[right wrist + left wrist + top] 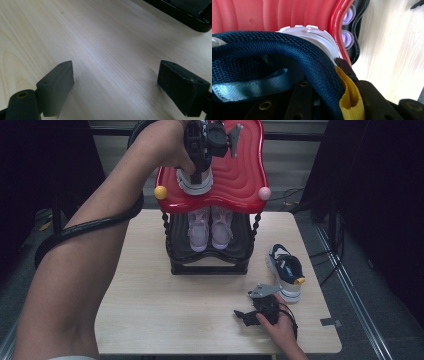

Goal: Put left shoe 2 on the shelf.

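A light wooden table (150, 310) stands in a dim room, with dark curtains to either side and cables on the floor at the right. At the far edge of the table stands a two-tier shoe rack (210, 265): a black lower frame and a glossy red upper shelf (240, 175) with a wavy surface, a yellow knob (160, 192) at its front left corner and a pink knob (264, 193) at its front right.

The left gripper (200, 157) is raised over the red shelf, at its front left area. Its jaws are clamped on the collar of a navy sneaker (195, 182) with a white sole; the left gripper view shows the navy mesh collar (287, 47), a blue ribbon loop and a yellow heel tab (348, 100) pressed between the black jaws. The white sole sits on or just above the red surface; contact cannot be confirmed.

On the lower tier, a pair of pale pink sneakers (210, 227) sits side by side, toes toward the front.

A second navy sneaker (286, 270) with a yellow tab lies on the table to the right of the rack, upright.

The right gripper (250, 315) rests low near the front right of the table, just beside that second sneaker. Its jaws stand wide apart, with bare wood between them.
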A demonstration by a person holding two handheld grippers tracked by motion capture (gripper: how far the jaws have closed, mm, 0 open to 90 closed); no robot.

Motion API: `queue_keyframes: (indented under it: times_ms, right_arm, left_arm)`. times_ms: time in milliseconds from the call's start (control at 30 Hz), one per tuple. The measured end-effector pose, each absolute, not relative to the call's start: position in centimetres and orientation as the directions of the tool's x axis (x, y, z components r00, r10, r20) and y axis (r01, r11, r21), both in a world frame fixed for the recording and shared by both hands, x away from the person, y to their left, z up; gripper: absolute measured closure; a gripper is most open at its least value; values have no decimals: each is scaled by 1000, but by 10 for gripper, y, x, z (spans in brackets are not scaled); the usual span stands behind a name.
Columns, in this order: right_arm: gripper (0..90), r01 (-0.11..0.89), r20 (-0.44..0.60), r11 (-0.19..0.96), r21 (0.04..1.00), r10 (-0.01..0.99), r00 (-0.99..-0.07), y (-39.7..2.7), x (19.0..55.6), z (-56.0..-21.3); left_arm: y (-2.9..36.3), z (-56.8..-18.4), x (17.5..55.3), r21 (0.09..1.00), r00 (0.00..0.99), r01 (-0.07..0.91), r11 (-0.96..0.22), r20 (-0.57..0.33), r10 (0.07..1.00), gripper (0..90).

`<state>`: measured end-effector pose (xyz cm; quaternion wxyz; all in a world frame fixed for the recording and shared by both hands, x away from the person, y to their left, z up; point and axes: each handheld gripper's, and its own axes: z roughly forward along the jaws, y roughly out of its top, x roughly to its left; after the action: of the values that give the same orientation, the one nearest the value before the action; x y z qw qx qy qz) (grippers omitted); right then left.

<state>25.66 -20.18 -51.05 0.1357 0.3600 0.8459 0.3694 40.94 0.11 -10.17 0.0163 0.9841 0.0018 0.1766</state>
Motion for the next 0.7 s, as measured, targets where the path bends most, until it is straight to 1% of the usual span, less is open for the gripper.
queue_keyframes:
  times_ms: [367,567,633,700]
  right_arm:
    - [130,508,36,468,723,709,-704,-202,257,-511]
    - [130,509,36,470,721,709,-704,-202,257,-510]
    - [130,509,36,470,721,709,-704,-202,257,-510]
    - [130,509,36,470,721,709,-705,-202,257,-510]
  left_arm:
    - [-2,-108,424,7,943,-39,-999,332,-34,763]
    - [-1,-108,429,11,943,-44,-999,329,-38,760]
    - [-1,-108,430,-1,943,-61,-998,327,-58,758]
    - [0,-109,431,8,944,-75,-997,322,-69,755]
